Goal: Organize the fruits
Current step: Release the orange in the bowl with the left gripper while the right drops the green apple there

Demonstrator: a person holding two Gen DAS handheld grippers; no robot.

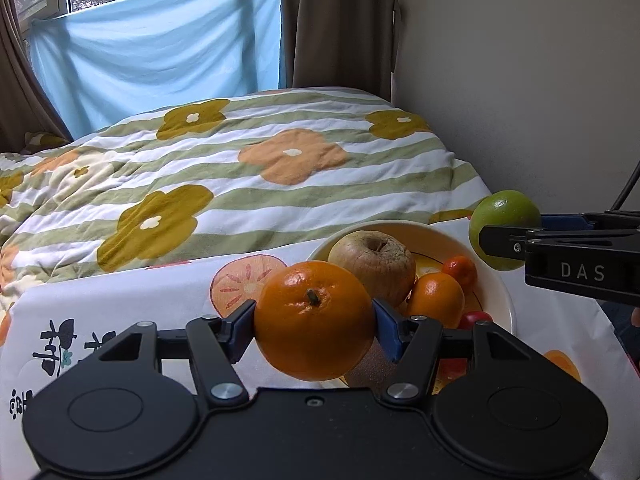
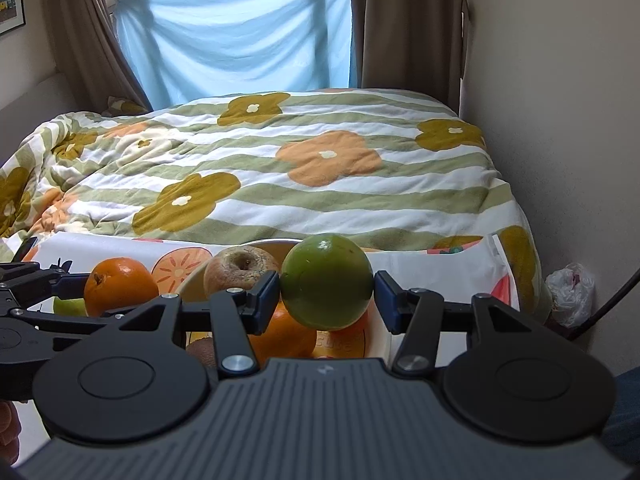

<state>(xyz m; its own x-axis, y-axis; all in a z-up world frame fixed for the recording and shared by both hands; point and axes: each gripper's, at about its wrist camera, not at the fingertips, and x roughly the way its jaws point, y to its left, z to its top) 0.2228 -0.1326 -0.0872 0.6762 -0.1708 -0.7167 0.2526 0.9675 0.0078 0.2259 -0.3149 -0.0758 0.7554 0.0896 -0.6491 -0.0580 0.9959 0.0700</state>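
Tablecloth (image 1: 120,320) fruit-printed, bed (image 1: 240,168) behind; left gripper (image 1: 315,320) clamps orange (image 1: 314,320), right gripper (image 2: 327,292) clamps green fruit (image 2: 326,286).

Both cameras sit just behind their own fingers and look forward along them, across the near edge of the table (image 1: 120,304) toward the bed (image 1: 260,168) and the curtained window (image 1: 160,40) at the far wall.

The left wrist view rides low and close over the cloth, with the large orange (image 1: 314,320) filling its centre and the bowl (image 1: 506,300) just beyond to the right.

The right wrist view stands to the right of it, a little higher, with the green fruit (image 2: 326,282) close before the lens.

Each view catches the other: the right gripper (image 1: 502,240) enters the first at its right edge, the left gripper (image 2: 90,292) the second at its left edge. Both share the bowl, the brown apple (image 1: 372,266), the bed and the window.
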